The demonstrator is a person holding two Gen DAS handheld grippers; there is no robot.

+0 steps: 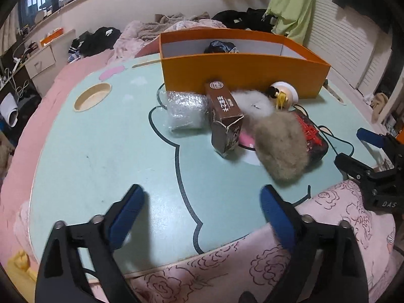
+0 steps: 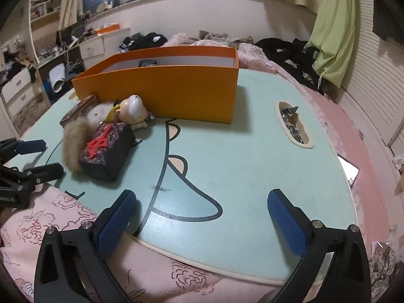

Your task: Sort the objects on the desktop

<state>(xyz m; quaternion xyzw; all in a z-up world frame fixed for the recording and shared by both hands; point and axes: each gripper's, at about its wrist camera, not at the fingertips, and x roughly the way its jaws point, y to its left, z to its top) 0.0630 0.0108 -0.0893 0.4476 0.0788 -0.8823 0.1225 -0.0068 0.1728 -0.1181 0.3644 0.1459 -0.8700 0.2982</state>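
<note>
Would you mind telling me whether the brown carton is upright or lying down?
Lying down: the brown carton rests lengthwise on the mint-green table.

We counted one orange box (image 1: 242, 75) on the desk (image 1: 101, 151), one brown carton (image 1: 226, 118) and one bubble-wrap packet (image 1: 185, 109). We also saw one furry toy (image 1: 277, 139), one dark pouch (image 2: 107, 149), one small doll (image 2: 133, 112) and two hand-held grippers.

On the right claw (image 1: 353, 149), at the right edge of your left wrist view, you can read white letters "DAS" on the black body, cut off by the frame. The brown carton (image 1: 224, 118) carries pale characters down its side and a round seal on its top, both too blurred to read.
</note>
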